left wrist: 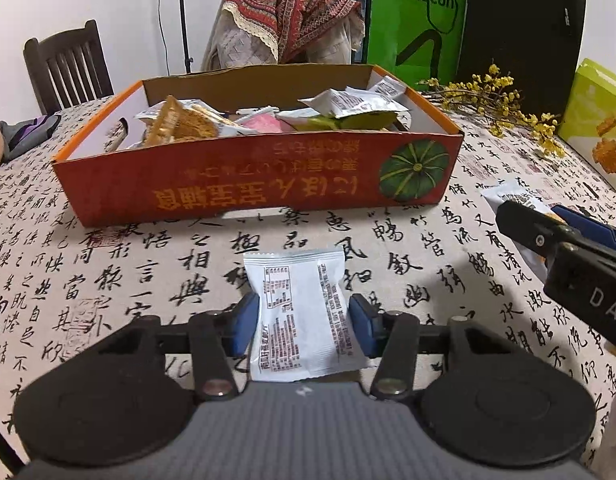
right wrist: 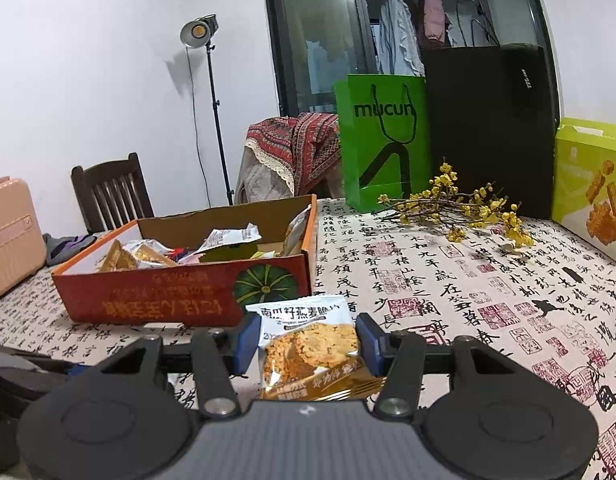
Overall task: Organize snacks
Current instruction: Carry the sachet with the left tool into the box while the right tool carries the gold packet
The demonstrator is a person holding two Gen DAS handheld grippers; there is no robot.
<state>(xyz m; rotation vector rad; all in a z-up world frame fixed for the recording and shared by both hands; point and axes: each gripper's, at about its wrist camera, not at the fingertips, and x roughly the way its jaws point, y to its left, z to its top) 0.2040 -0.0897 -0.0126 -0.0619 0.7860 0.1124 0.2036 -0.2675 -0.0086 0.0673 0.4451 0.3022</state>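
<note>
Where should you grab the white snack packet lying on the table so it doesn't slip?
Grab the white snack packet across its middle, one pad on each long side edge, coming down from the near end. It lies flat and puffy with its length pointing toward the orange box, so the sides are the narrow way. The left gripper already straddles it there.

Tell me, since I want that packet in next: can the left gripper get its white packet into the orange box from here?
Probably yes. The left gripper is shut on the white packet, and the orange box stands open-topped straight ahead across bare tablecloth; nothing lies between.
</note>
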